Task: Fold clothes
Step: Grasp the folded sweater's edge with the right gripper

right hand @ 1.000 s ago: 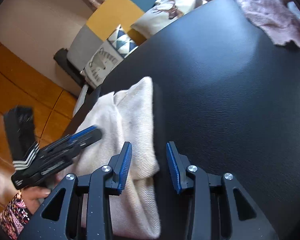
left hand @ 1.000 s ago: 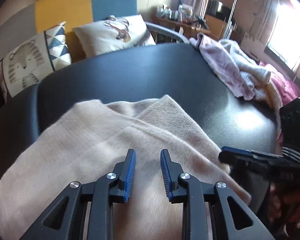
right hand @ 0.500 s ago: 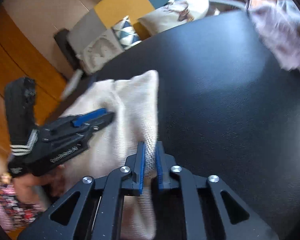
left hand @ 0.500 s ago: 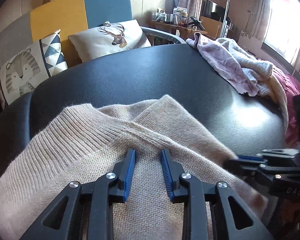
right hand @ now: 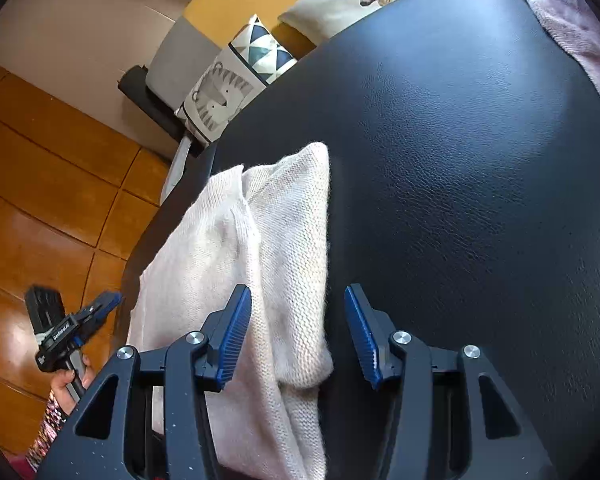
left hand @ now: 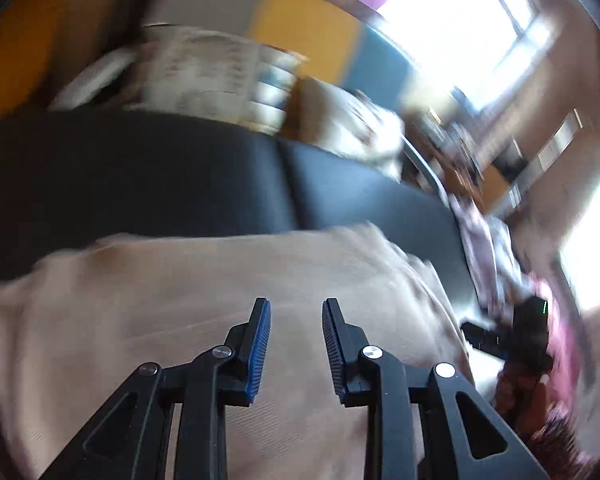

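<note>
Letting go is what the right claw (right hand: pixel 296 336) is doing: its jaws are opening, spread to either side of the folded edge of the beige sweater (right hand: pixel 268 248), where half a second ago they were pinched shut on that same edge. The pads no longer press the knit, though the fold lies between them. The sweater rests folded on the black desk (right hand: pixel 460 168), at its edge nearest the wooden floor (right hand: pixel 40 184). The left claw (left hand: pixel 296 344), spread and holding nothing, has swung away from the sweater toward the floor side; its own view is blurred. Beyond the sweater a pile of pink clothes (right hand: pixel 572 28) waits at the desk's far edge. Judging by this, the fold is finished and the next garment is due.
</note>
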A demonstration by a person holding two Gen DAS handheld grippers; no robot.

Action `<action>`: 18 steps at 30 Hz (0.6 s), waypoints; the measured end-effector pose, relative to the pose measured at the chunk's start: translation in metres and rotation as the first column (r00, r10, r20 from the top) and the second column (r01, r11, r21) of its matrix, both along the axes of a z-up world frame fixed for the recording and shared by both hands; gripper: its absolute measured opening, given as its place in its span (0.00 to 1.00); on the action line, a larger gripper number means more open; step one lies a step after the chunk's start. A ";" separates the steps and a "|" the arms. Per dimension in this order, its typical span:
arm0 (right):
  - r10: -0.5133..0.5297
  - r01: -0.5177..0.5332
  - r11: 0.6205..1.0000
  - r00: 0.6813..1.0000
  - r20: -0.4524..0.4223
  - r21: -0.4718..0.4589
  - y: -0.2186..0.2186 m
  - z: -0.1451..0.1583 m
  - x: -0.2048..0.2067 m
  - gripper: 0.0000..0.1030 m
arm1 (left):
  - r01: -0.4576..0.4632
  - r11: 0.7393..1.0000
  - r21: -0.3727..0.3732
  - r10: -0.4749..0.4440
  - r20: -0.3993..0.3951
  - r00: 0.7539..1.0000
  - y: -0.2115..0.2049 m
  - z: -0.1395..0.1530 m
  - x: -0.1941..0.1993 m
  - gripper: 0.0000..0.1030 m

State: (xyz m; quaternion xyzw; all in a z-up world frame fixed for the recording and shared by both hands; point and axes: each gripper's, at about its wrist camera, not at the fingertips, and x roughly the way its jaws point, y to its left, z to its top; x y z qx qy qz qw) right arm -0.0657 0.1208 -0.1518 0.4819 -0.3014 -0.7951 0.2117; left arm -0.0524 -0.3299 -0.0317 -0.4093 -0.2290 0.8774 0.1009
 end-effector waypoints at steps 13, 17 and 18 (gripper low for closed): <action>0.105 -0.104 0.993 0.994 0.005 -0.056 -0.007 -0.001 0.012 0.59 | -0.360 0.931 0.059 0.352 0.109 0.930 -0.167 -0.051 0.151 0.27; 0.096 -0.094 0.992 0.995 0.017 -0.089 -0.004 -0.004 0.012 0.59 | -0.360 0.908 0.215 0.335 0.143 0.931 -0.187 -0.075 0.167 0.28; 0.090 -0.088 0.991 0.996 0.022 -0.103 -0.003 -0.005 0.012 0.59 | -0.358 0.898 0.256 0.329 0.149 0.932 -0.189 -0.081 0.169 0.30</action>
